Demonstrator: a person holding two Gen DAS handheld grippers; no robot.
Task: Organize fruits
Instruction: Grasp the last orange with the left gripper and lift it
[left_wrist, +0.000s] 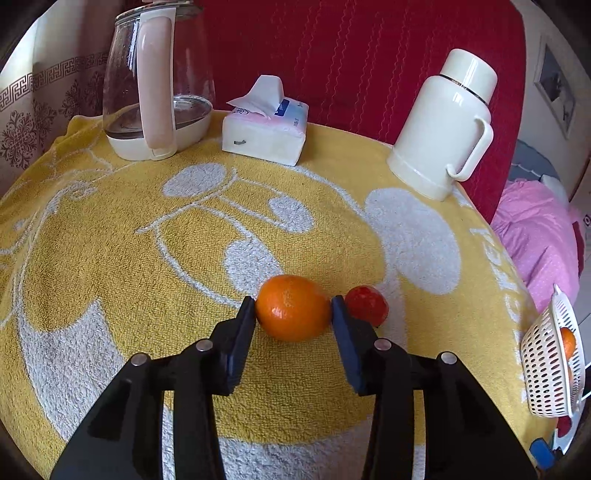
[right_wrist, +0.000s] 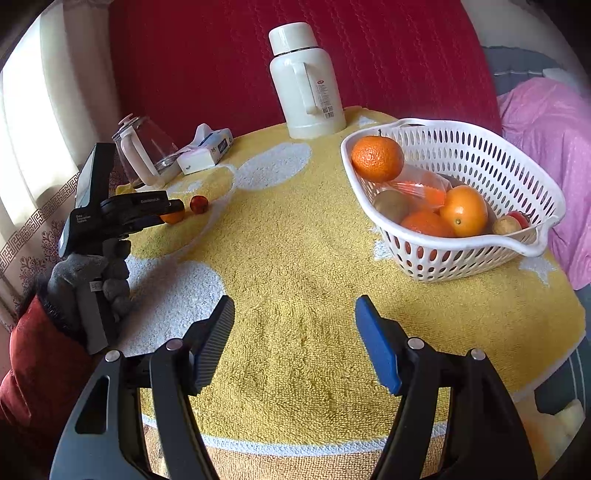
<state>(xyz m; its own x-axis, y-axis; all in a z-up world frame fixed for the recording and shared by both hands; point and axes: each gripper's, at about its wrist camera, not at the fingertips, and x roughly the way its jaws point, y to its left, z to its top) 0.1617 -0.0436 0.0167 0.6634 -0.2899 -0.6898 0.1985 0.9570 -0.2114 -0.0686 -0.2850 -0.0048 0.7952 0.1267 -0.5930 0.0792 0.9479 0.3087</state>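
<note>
An orange (left_wrist: 293, 308) lies on the yellow towel (left_wrist: 129, 258), and my left gripper (left_wrist: 293, 302) is shut on it, a dark pad pressing each side. A small red fruit (left_wrist: 367, 304) sits just right of it, touching nothing but the towel. From the right wrist view, the left gripper (right_wrist: 173, 208) is at the far left with the orange (right_wrist: 173, 218) at its tips and the red fruit (right_wrist: 198, 204) beside it. A white slotted basket (right_wrist: 480, 144) at the right holds several fruits, mostly oranges. My right gripper (right_wrist: 295, 310) hovers open over bare towel.
At the back of the round table stand a glass kettle (left_wrist: 155, 81), a tissue pack (left_wrist: 266, 129) and a white thermos jug (left_wrist: 447, 122). A red cloth hangs behind; pink bedding (left_wrist: 535, 236) lies off the right edge. A gloved hand (right_wrist: 88, 273) holds the left gripper.
</note>
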